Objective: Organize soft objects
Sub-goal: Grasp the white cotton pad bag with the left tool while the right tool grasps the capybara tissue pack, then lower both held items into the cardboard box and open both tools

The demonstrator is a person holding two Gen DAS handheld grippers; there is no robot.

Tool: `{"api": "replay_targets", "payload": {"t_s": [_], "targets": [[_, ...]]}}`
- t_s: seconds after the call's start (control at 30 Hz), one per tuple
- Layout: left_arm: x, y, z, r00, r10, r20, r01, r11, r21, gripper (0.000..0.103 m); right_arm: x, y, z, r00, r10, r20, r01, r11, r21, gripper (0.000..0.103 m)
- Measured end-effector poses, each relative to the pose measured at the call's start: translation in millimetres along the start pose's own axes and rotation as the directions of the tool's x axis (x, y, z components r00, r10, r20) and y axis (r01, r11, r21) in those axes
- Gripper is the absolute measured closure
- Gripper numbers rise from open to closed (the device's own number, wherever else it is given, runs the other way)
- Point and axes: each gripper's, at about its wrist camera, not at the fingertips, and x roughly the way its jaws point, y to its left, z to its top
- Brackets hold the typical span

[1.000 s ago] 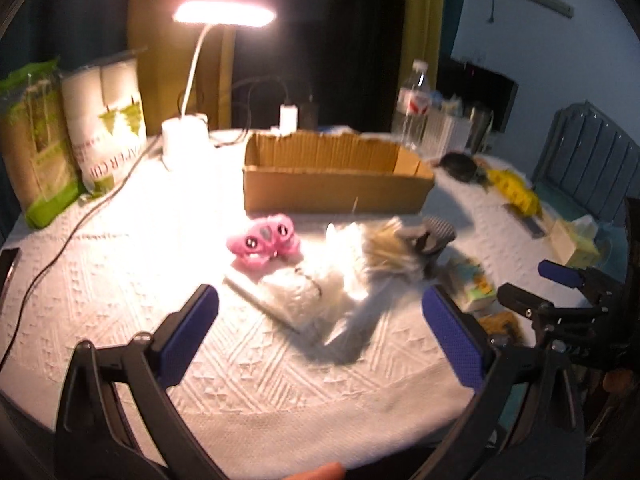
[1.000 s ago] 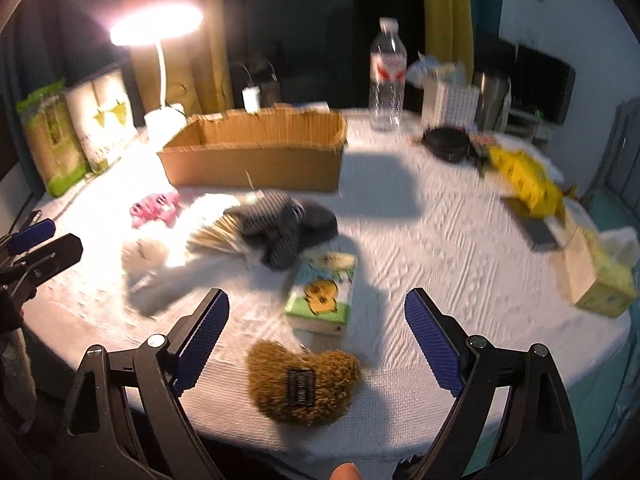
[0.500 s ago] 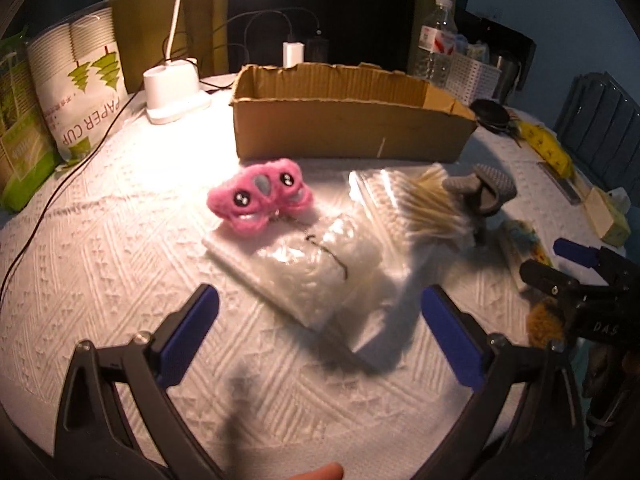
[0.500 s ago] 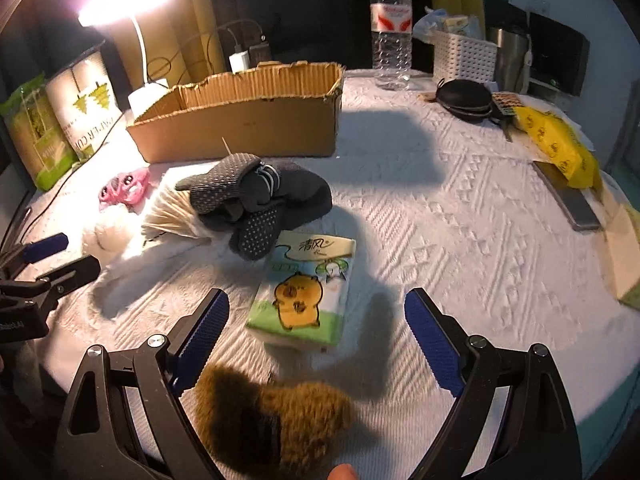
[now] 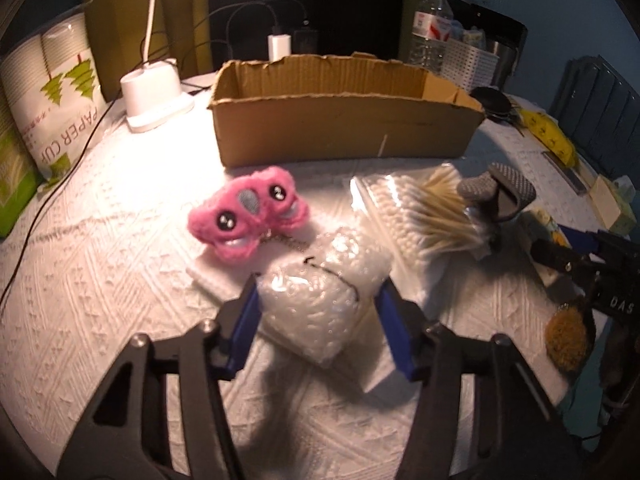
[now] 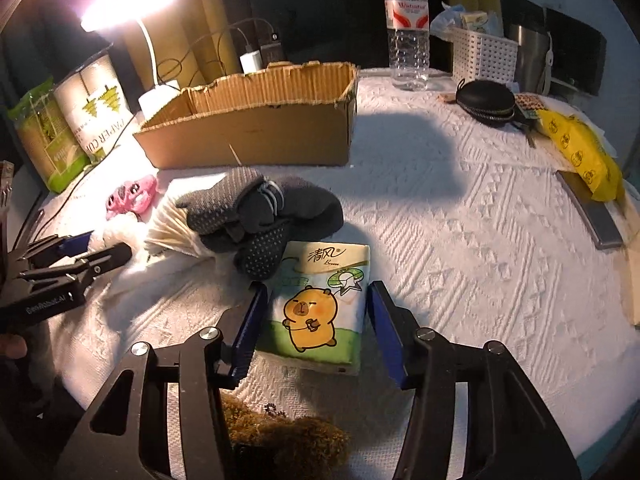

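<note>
In the left wrist view my left gripper [image 5: 320, 320] has its blue pads on both sides of a clear bag of white filling [image 5: 316, 300], closing on it. A pink plush [image 5: 248, 216] lies just beyond, and a bag of cotton swabs [image 5: 416, 212] to the right. In the right wrist view my right gripper [image 6: 316, 328] has its pads on both sides of a tissue pack with a cartoon bear [image 6: 320, 304]. Grey socks [image 6: 260, 216] lie beyond it. A brown plush [image 6: 288, 444] lies below the gripper. The open cardboard box [image 5: 344, 120] stands behind.
A lamp base [image 5: 154, 100] and paper-cup packs [image 5: 52, 100] stand at the left. A water bottle [image 6: 406, 28], white basket [image 6: 482, 54], black case [image 6: 486, 100], yellow packet [image 6: 580, 152] and a dark slab [image 6: 592, 212] are at the right. A cable [image 5: 48, 188] crosses the cloth.
Both grippers moved forward and down and their jaws narrowed: the left around the clear bag, the right around the tissue pack. The brown plush now lies under the right gripper.
</note>
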Motion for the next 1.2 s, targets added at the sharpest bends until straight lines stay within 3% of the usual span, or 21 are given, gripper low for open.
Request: {"api": "replay_targets", "payload": {"t_s": [0.33, 0.67, 1.0, 1.2], "targets": [[-37, 0, 23, 0.994, -0.046, 0.1, 0.045, 0.999, 0.009, 0.049, -37, -5, 30, 0.993, -0.019, 0.116, 0.02, 1.0, -0.012, 0.048], [-64, 11, 71, 0.973, -0.071, 0.22, 0.073, 0.997, -0.002, 0.049, -41, -1, 84, 0.977, 0.009, 0.214, 0.004, 0.998, -0.059, 0.048], [-41, -2, 116, 0.959, -0.147, 0.242, 0.15, 0.989, 0.007, 0.049, -10, -3, 134, 0.97, 0.057, 0.236, -0.033, 0.994, -0.105, 0.048], [-6, -17, 142, 0.962, -0.16, 0.221, 0.162, 0.987, 0.01, 0.049, 13, -9, 148, 0.971, 0.09, 0.22, -0.069, 0.993, -0.098, 0.048]]}}
